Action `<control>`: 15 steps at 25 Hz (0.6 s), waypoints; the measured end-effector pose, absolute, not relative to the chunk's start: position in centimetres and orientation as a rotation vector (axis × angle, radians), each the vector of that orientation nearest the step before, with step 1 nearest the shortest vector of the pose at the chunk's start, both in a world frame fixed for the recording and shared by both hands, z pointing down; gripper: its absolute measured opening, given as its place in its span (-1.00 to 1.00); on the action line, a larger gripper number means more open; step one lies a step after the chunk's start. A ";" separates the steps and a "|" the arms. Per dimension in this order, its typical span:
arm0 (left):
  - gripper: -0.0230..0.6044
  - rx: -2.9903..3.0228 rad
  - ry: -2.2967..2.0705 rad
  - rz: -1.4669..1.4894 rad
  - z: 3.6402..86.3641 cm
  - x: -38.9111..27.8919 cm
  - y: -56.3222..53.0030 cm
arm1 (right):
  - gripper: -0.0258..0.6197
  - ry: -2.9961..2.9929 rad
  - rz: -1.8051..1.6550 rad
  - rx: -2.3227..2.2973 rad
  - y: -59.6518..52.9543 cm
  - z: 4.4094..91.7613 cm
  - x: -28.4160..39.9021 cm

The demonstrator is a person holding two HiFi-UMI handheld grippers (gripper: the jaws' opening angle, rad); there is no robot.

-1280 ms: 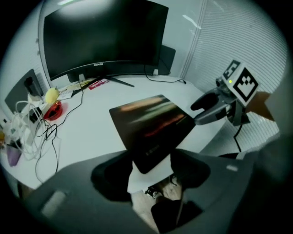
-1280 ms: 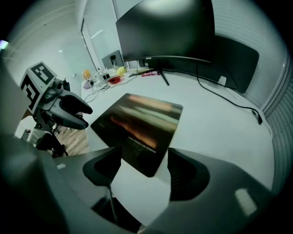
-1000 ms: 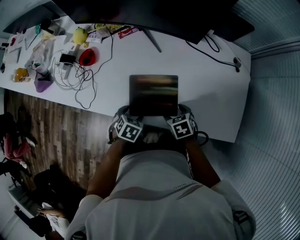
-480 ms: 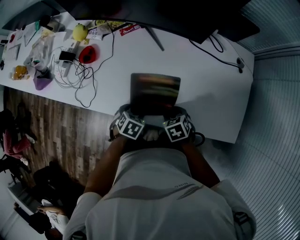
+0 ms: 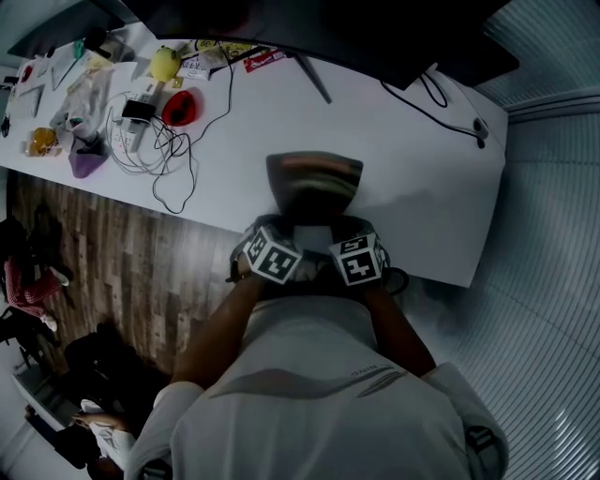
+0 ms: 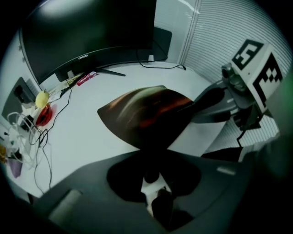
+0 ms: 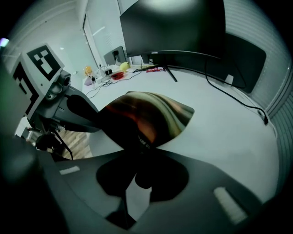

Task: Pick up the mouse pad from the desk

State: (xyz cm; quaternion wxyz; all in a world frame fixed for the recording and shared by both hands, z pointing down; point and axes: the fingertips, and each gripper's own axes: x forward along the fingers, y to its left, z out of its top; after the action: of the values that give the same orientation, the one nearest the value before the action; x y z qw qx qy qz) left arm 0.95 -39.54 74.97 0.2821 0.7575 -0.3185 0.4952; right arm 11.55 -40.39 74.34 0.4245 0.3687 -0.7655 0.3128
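Note:
The dark mouse pad (image 5: 314,183) with a reddish print lies on the white desk (image 5: 422,187), its near edge bowed up. My left gripper (image 5: 284,228) has the pad's near left corner between its jaws, which are closing and pinch it. My right gripper (image 5: 343,228) does the same at the near right corner. In the left gripper view the mouse pad (image 6: 146,112) curves up out of my left gripper (image 6: 153,153), with the right gripper (image 6: 219,103) beside it. In the right gripper view the mouse pad (image 7: 151,114) rises from my right gripper (image 7: 139,153).
A large black monitor (image 5: 309,28) stands at the back of the desk. At the left lie tangled cables (image 5: 159,159), a red object (image 5: 176,110), a yellow object (image 5: 164,66) and a purple cup (image 5: 86,164). The desk's near edge borders wooden floor (image 5: 122,253).
The pad lay flat and square before; now its near edge is pinched and bowed up. Both grippers' jaws have closed on it and the two cubes stand closer together.

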 end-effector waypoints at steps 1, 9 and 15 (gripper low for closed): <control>-0.69 2.043 -0.861 1.282 74.5 1.1 -39.8 | -0.74 -1.934 0.787 0.937 -40.6 73.9 11.6; -0.76 2.246 -0.994 1.004 67.2 2.5 -43.8 | -0.80 -2.112 0.755 1.120 -43.5 67.1 12.7; -0.77 2.382 -1.043 0.747 60.4 4.8 -46.0 | -0.81 -2.200 0.667 1.309 -45.2 60.3 14.8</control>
State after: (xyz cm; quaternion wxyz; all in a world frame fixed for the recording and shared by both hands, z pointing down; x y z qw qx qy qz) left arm 4.77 -46.04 60.38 0.2165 0.8595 -0.3764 0.2696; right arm 14.75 -45.20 60.32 0.2454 0.4796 -0.8062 0.2444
